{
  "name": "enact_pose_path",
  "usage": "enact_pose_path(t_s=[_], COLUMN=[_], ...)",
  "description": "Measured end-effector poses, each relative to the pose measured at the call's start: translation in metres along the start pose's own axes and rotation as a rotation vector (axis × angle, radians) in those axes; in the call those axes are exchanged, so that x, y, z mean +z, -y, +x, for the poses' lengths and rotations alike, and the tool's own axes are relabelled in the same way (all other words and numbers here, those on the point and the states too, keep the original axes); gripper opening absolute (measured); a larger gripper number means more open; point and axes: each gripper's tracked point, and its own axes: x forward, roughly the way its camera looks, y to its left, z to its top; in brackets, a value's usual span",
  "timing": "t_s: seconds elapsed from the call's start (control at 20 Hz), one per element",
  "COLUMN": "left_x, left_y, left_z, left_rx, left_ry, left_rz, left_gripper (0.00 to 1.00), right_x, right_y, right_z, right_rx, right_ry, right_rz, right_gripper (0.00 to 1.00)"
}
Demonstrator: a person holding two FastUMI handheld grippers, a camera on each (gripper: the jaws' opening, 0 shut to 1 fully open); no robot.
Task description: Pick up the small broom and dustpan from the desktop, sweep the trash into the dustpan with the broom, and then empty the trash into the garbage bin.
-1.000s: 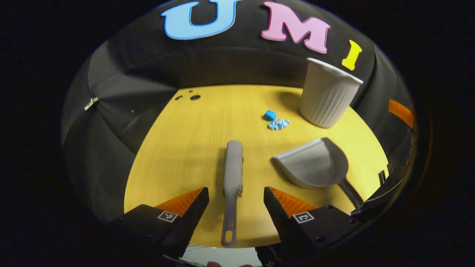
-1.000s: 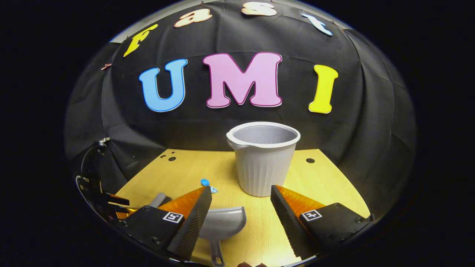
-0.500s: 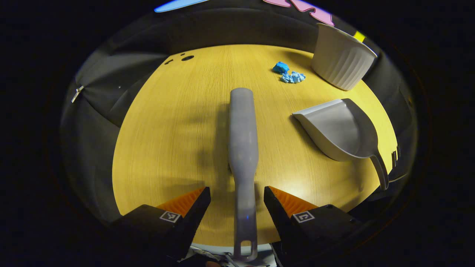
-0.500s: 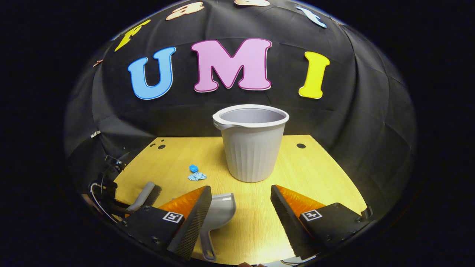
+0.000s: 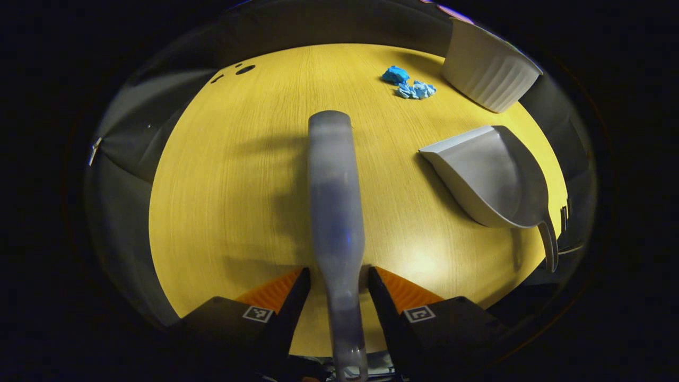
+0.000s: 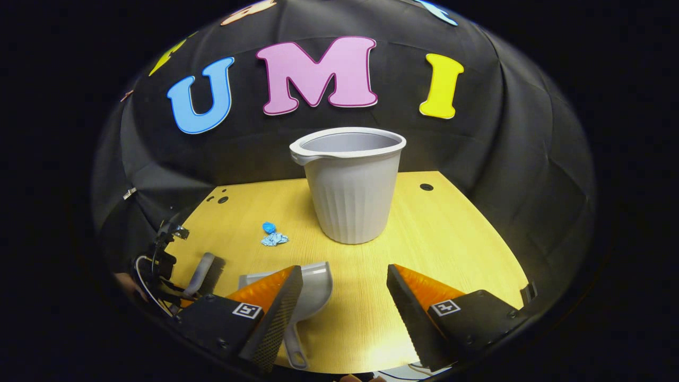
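A grey small broom (image 5: pixel 334 185) lies on the yellow desktop, its handle running between the fingers of my left gripper (image 5: pixel 338 271). Those fingers stand close on either side of the handle, with a thin gap still showing, so the gripper is open. The grey dustpan (image 5: pixel 493 180) lies to its right, handle toward me. Blue trash scraps (image 5: pixel 411 85) sit beyond it, beside the ribbed grey garbage bin (image 5: pixel 490 69). In the right gripper view my right gripper (image 6: pixel 345 276) hangs open above the dustpan (image 6: pixel 315 284), whose handle is partly hidden behind one finger. The bin (image 6: pixel 353 185) stands straight ahead.
The desktop (image 5: pixel 228 185) has small holes at its far left corner and black cloth walls all round. In the right gripper view the left gripper (image 6: pixel 159 265) with its cables is at the desk's left edge by the broom (image 6: pixel 204 270). Bare wood (image 6: pixel 440 233) lies right of the bin.
My left gripper has moved forward and down along the broom handle, and its fingers have narrowed around it. The right gripper has drifted so the bin and dustpan sit higher in its view.
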Motion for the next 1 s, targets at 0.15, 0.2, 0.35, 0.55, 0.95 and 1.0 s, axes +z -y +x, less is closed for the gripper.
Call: enact_pose_path(t_s=[0.15, 0.2, 0.35, 0.55, 0.95, 1.0], left_x=[0.003, 0.004, 0.003, 0.007, 0.006, 0.008], left_y=[-0.005, -0.005, -0.004, -0.005, -0.012, -0.015], left_z=[0.002, -0.001, 0.001, 0.002, -0.017, -0.023], left_rx=[0.006, 0.008, 0.007, 0.015, 0.025, 0.03], left_ry=[0.007, 0.007, 0.042, 0.113, 0.216, 0.23], left_rz=[-0.012, -0.034, -0.041, -0.03, -0.065, -0.064], left_gripper=[0.5, 0.41, 0.34, 0.28, 0.24, 0.24], right_x=[-0.016, -0.025, -0.052, -0.079, -0.121, -0.131], right_y=[-0.014, -0.021, -0.041, -0.057, -0.069, -0.07], right_z=[0.002, 0.003, 0.006, 0.006, 0.011, 0.014], right_rx=[0.044, 0.07, 0.156, 0.199, 0.248, 0.251], right_ry=[-0.07, -0.11, -0.226, -0.323, -0.488, -0.515], right_rz=[-0.006, -0.012, -0.028, -0.068, -0.128, -0.139], right_gripper=[0.99, 0.99, 0.99, 0.99, 0.99, 0.99])
